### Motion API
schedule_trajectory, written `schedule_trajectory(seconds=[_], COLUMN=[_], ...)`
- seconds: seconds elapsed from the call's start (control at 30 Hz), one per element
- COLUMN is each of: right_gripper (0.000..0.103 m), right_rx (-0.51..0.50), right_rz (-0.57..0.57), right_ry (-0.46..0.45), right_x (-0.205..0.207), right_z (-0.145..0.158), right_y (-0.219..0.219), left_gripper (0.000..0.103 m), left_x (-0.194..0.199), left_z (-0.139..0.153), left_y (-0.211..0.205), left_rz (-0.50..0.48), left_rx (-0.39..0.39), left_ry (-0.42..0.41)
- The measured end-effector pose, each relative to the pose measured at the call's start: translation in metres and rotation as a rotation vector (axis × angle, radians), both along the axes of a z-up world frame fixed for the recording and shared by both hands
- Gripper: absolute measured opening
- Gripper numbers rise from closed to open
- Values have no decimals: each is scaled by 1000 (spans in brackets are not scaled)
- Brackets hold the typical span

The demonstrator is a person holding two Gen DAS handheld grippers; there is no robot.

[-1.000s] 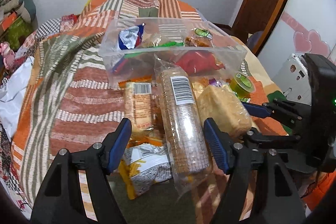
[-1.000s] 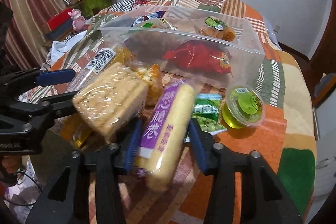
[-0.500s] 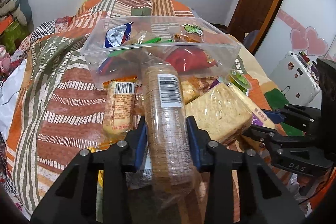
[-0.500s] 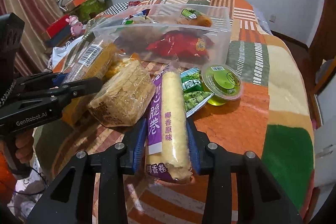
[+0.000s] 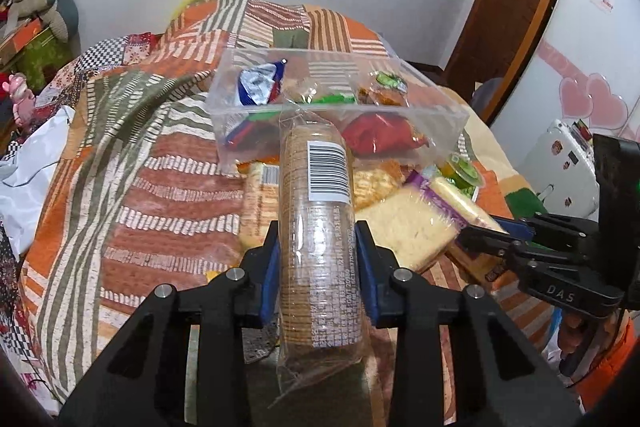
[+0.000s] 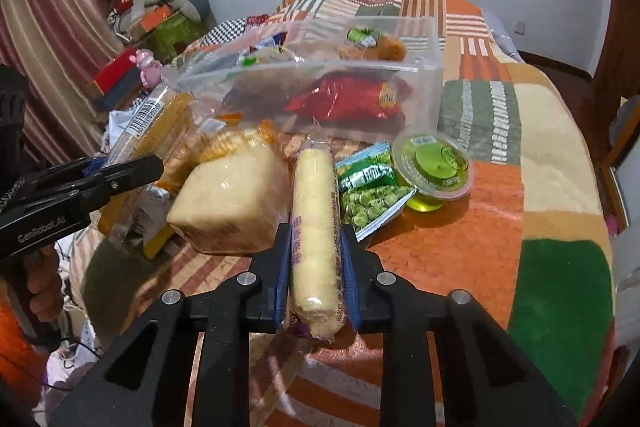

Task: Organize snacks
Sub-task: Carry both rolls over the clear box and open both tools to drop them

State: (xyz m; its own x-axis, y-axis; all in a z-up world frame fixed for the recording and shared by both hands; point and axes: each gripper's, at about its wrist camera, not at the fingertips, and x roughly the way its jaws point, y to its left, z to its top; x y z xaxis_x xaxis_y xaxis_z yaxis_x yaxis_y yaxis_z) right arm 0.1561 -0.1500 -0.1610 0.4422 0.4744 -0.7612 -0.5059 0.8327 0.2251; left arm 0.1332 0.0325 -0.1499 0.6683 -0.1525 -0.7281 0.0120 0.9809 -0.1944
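Observation:
My left gripper [image 5: 318, 259] is shut on a long clear sleeve of round biscuits [image 5: 318, 211] with a barcode label, held lifted and pointing at the clear plastic bin [image 5: 248, 113]. The bin holds several snacks, among them a red packet [image 5: 380, 135]. My right gripper [image 6: 314, 259] is shut on a cream-coloured egg roll pack [image 6: 316, 223] with purple print. The left gripper also shows at the left of the right wrist view [image 6: 120, 171]. The bin also shows in the right wrist view [image 6: 430, 95].
A wrapped block of crackers [image 6: 232, 203], a green pea packet [image 6: 368, 199] and a green jelly cup [image 6: 434, 167] lie on the patchwork blanket [image 6: 460, 251] before the bin. A wrapped cake bar [image 5: 258, 203] lies left of the biscuits. A white appliance [image 5: 560, 163] stands at right.
Both grippers closed from open onto their packs. Both packs have lifted off the pile, the biscuit sleeve now pointing at the bin.

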Motion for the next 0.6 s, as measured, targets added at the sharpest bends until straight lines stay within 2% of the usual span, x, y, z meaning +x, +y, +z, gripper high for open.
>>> schedule_trajectory(seconds=[0.13,0.6], right_gripper=[21,21], right_rx=[-9,70], right_rz=[-16,-64], right_ry=[-49,-168], right_x=[-2,15], right_z=[9,58], right_y=[-3,-11], left_gripper=[34,34], left_x=[0,19], left_z=[9,53], left_y=[6,26], left_rz=[18,60], left_rx=[-3,12], left_ry=[-22,-124])
